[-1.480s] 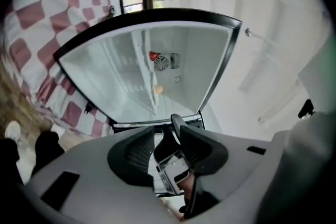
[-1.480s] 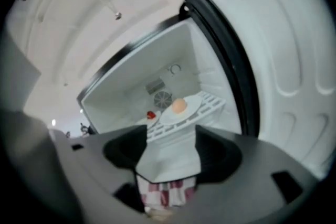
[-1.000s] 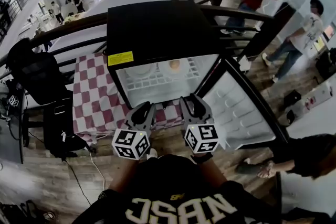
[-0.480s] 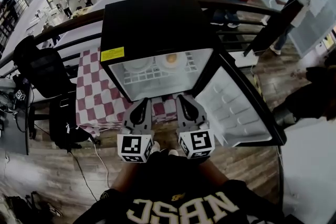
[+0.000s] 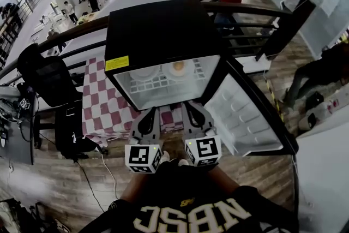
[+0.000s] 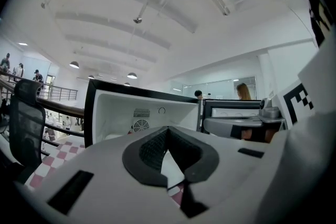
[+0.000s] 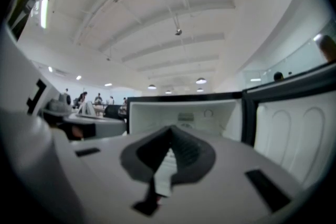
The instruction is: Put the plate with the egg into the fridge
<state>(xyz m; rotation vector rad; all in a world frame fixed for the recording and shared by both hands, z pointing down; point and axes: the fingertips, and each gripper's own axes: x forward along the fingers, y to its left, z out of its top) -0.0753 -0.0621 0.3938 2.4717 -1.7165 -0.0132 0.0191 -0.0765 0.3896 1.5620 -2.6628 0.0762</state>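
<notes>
Both my claws, the left gripper (image 5: 146,119) and the right gripper (image 5: 196,117), are pinched closed on nothing, in front of the open fridge (image 5: 158,30). The round white plate (image 5: 179,70) with its pale orange egg (image 5: 179,66) sits on the wire shelf (image 5: 163,84) inside, beside another white dish (image 5: 144,71).

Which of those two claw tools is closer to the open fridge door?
Right. The right gripper hovers just left of the door in the head view, not touching it. The left gripper is farther from the door, on the right gripper's other side, facing the fridge opening.
</notes>
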